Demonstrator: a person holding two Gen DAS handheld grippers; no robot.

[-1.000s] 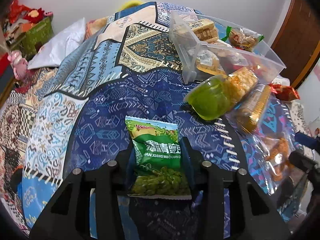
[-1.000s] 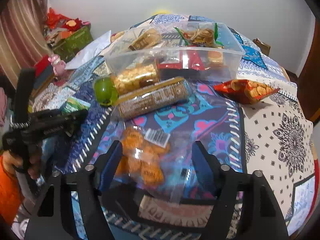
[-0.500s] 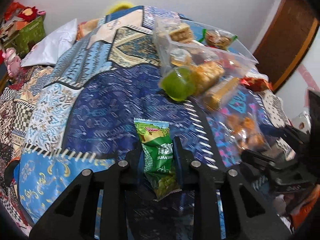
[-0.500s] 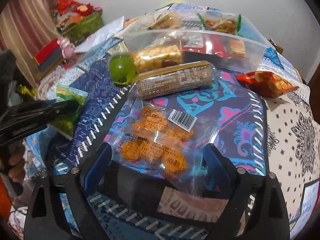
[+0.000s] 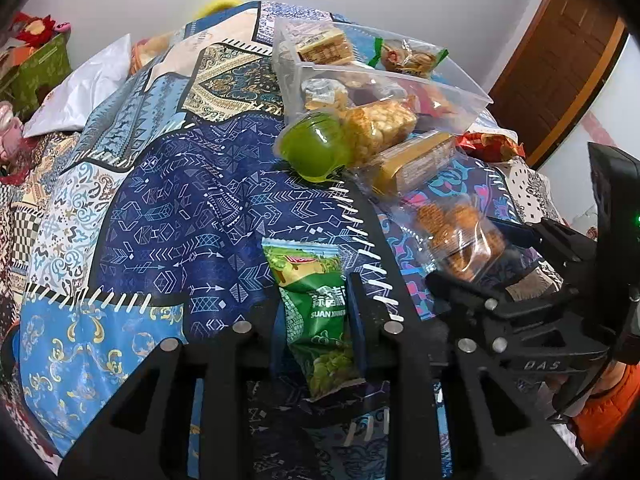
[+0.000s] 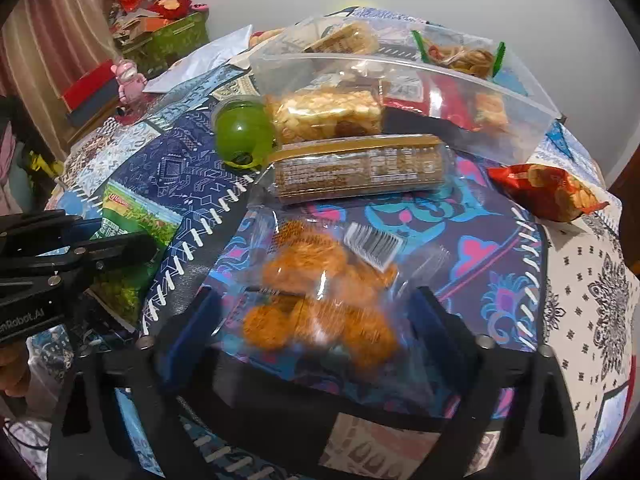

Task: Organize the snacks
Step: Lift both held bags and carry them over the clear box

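Left claw pinches the light, crinkly green pea packet at mid-body. Right claw, jaws just narrowing, straddles the slippery clear cracker bag; fragile contents favour gripping the loose film.

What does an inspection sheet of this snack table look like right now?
Surface: patterned cloth covers it.
Job's things: clear bin holds snacks; green jelly cup, biscuit roll, red packet lie outside.
Clutter: white bag.
Grippers: left gripper shut on green pea packet; right gripper open, jaws just narrowing, around clear bag of orange snacks.
Cables: nothing seen.
Surroundings: wooden door, green box.
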